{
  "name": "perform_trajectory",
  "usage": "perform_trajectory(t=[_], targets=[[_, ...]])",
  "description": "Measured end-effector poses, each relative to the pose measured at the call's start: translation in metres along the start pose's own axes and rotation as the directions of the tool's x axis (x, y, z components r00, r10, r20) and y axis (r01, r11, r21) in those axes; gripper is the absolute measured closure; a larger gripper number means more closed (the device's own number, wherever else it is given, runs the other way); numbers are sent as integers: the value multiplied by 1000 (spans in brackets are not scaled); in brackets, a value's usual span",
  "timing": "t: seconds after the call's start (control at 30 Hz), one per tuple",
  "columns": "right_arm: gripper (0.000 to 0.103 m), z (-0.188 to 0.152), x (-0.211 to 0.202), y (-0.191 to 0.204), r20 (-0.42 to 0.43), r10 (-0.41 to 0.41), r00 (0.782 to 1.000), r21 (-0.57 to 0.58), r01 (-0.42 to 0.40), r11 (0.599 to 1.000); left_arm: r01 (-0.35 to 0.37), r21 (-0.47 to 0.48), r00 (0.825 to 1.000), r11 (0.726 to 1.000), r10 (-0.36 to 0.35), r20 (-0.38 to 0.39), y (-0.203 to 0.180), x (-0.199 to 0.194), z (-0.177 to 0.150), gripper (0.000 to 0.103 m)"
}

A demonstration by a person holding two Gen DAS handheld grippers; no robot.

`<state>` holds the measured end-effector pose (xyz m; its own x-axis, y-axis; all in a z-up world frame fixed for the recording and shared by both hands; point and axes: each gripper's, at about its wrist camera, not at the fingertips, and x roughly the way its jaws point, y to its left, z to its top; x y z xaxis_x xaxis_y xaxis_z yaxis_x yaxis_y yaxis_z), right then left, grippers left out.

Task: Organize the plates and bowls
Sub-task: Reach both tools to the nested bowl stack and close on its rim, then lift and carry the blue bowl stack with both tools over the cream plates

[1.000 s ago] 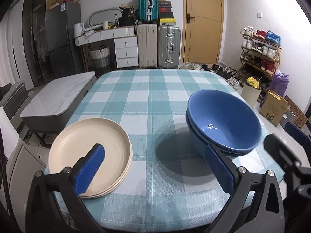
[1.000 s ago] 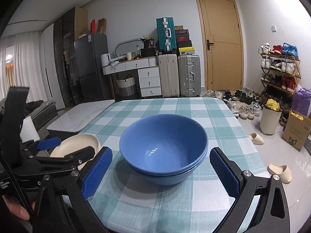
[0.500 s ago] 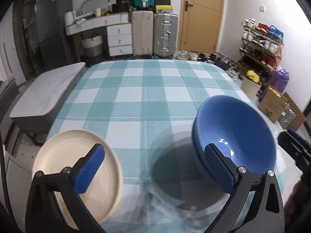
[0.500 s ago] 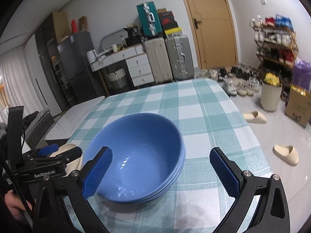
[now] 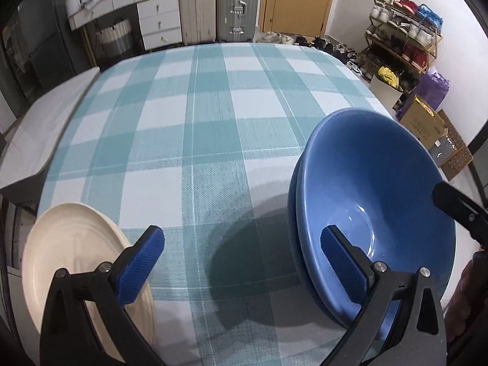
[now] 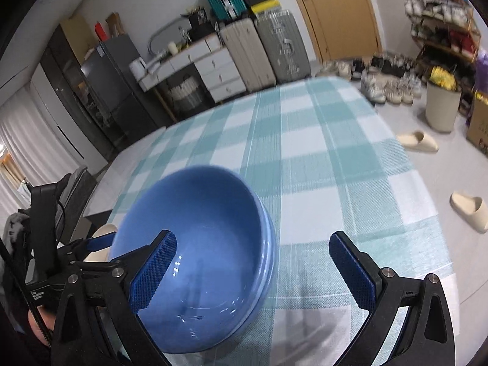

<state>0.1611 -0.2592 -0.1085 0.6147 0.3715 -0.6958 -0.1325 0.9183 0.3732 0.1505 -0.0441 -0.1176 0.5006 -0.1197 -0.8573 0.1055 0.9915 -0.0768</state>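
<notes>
Two stacked blue bowls [image 5: 375,201] sit near the front right of the checked table [image 5: 198,116]; they also show in the right wrist view [image 6: 198,244]. A stack of cream plates [image 5: 70,262] lies at the front left corner. My left gripper [image 5: 241,262] is open above the table between plates and bowls, its right finger over the bowl. My right gripper [image 6: 253,268] is open, its left finger over the bowl's inside, its right finger beyond the rim. The left gripper's tip [image 6: 97,242] shows left of the bowls.
A grey low table [image 5: 36,128] stands beyond the table's left edge. Suitcases [image 5: 219,3], drawers, a door and a shoe rack [image 5: 405,21] line the far walls. Slippers [image 6: 466,210] and a bin [image 6: 440,106] are on the floor to the right.
Both grippers have moved forward and lower over the table. The bowls and plates now lie closer and partly under the fingers. Both stay open.
</notes>
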Motion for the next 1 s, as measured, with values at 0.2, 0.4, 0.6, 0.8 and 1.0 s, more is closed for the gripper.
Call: perform_trajectory(t=[0.2,0.4,0.6,0.8,1.0], targets=[[1,-4,25,-11,-119,42,992,62,-35,997,13,10,1000,1000,-13,-26,-3,6,2,0],[22,-6,35,-11,-152,59,987,75,-48,996,96,9,992,995,-95,-85,-6,13,2,1],[55,-9,48,-15,-242,81,967,123,-53,991,137,78,989,987,-131,-74,-19,12,1,10],[68,-9,53,-8,-275,73,959,109,-45,993,207,93,975,974,-197,-104,-22,12,3,45],[80,-5,53,-7,-304,36,952,95,-8,995,249,109,960,962,-231,-161,-29,14,6,72]])
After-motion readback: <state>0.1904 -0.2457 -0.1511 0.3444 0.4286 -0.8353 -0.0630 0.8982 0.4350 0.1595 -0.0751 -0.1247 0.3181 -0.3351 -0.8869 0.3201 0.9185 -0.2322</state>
